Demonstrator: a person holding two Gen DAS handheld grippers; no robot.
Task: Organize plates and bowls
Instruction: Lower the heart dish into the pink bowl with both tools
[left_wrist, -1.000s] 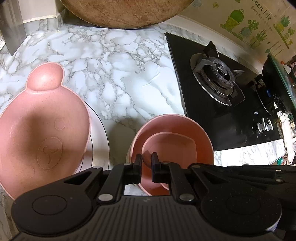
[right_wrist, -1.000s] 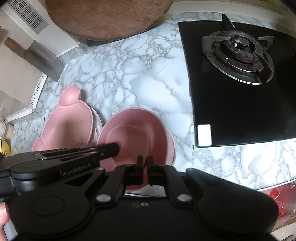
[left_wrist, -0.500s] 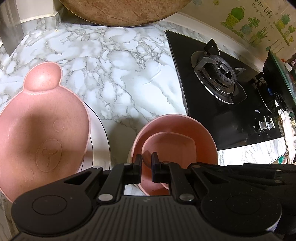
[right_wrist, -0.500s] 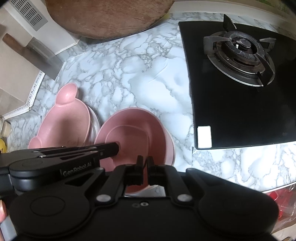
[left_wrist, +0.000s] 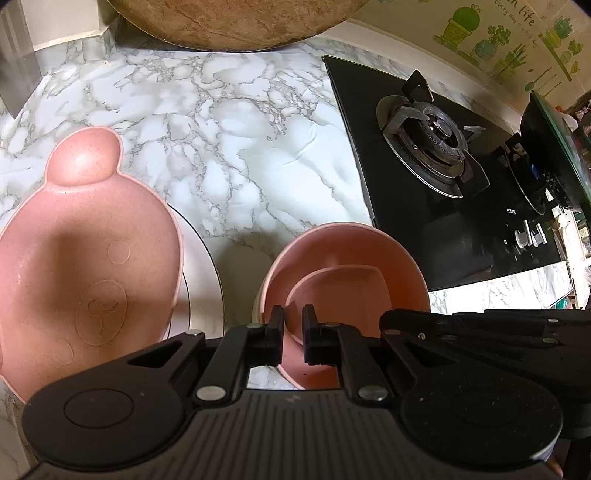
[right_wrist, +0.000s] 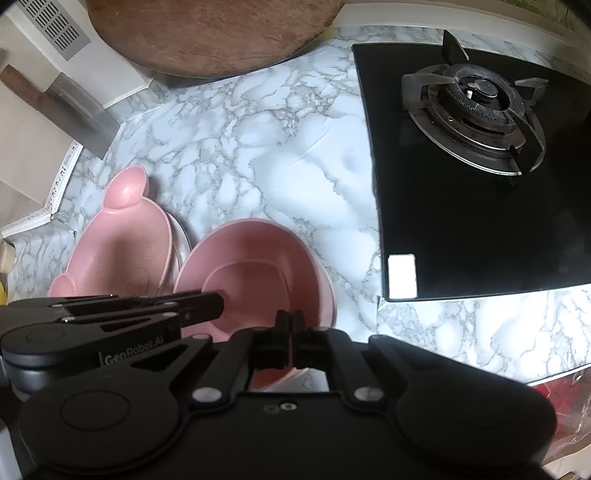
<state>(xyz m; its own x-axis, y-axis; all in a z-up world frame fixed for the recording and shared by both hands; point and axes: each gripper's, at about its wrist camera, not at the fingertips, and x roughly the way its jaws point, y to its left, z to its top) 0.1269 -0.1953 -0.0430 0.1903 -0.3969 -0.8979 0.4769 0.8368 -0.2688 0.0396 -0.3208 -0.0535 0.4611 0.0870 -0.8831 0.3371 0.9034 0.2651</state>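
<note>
Left gripper (left_wrist: 293, 328): jaws nearly together, pinching the near rim of the round pink bowl (left_wrist: 343, 273). Right gripper (right_wrist: 290, 334): jaws pressed tight on the same bowl's (right_wrist: 255, 273) near rim, further to the right. The two grippers sit side by side, both pointing steeply down. The bowl is upright on or just above the marble counter (left_wrist: 229, 147); whether it touches cannot be told. Just to its left lies a pink bear-shaped dish (left_wrist: 85, 258), resting in a white plate (left_wrist: 201, 280) whose rim shows beneath it. To the right is a black gas hob (right_wrist: 480, 166); at the counter's far edge, a round wooden board (right_wrist: 210, 33).
</note>
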